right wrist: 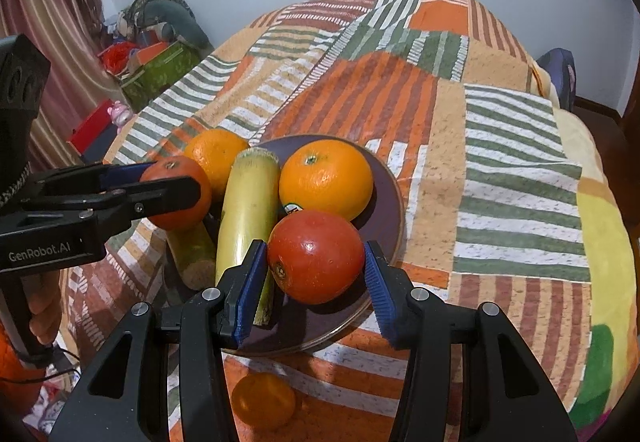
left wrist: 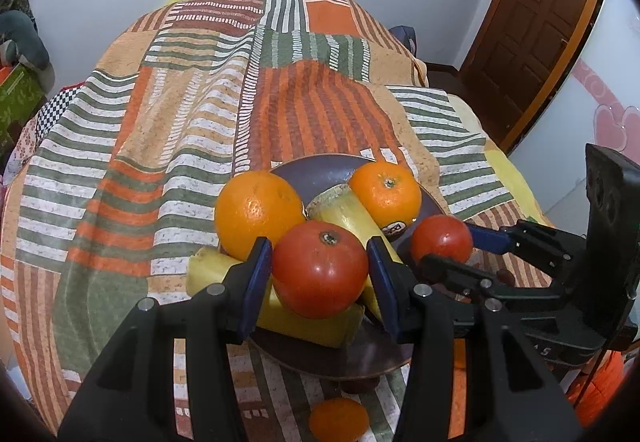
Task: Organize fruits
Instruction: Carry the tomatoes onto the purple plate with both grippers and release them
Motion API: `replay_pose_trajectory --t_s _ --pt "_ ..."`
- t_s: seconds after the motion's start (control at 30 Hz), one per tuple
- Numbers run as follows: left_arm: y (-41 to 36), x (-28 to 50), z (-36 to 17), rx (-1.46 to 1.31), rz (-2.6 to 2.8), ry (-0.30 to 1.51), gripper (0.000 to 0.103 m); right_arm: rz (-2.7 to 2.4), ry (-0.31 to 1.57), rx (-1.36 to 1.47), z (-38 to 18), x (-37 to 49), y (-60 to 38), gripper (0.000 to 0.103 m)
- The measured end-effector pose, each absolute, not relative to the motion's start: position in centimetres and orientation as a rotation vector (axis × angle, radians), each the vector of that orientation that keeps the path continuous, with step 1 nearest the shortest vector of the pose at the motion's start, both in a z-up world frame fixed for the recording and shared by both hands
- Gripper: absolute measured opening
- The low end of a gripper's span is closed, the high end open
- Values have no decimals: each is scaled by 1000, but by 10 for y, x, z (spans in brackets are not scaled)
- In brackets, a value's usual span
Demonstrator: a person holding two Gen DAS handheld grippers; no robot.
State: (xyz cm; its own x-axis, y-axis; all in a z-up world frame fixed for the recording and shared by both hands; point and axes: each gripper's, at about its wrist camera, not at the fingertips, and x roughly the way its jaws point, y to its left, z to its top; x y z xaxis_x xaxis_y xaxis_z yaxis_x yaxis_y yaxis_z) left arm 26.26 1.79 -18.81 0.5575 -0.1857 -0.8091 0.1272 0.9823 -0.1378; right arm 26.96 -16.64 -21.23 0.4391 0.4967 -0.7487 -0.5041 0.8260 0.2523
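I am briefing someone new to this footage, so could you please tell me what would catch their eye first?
Two red tomatoes, each gripped in a pair of blue-padded tongs: the left tongs hold one tomato, the right tongs the other. Both hang over a dark plate that carries two oranges and pale yellow stalks, set on a bed's bright striped patchwork cover.

The tomatoes (left wrist: 319, 274) are glossy red; the oranges (left wrist: 258, 212) are bright orange; the plate (left wrist: 316, 174) is dark purple-brown. The bedcover (left wrist: 160, 130) bears orange, green and white stripes.

Both wrist views look down, close, sharing the plate (left wrist: 320, 170)
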Motion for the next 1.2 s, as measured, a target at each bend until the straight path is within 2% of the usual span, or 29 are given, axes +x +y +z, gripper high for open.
replay_pose_trajectory --t_s 0.43,0.57,0.73,1.2 --pt "13 259 -184 -46 -191 944 49 618 957 -5 -216 270 -166 46" --pt "15 252 -178 -43 -186 935 49 600 927 -10 -208 269 -169 53" --pt "18 237 -169 -46 -180 918 49 580 906 -3 -198 263 -177 53" --pt "23 189 -163 -14 -152 916 56 551 866 -43 -179 222 -188 53"
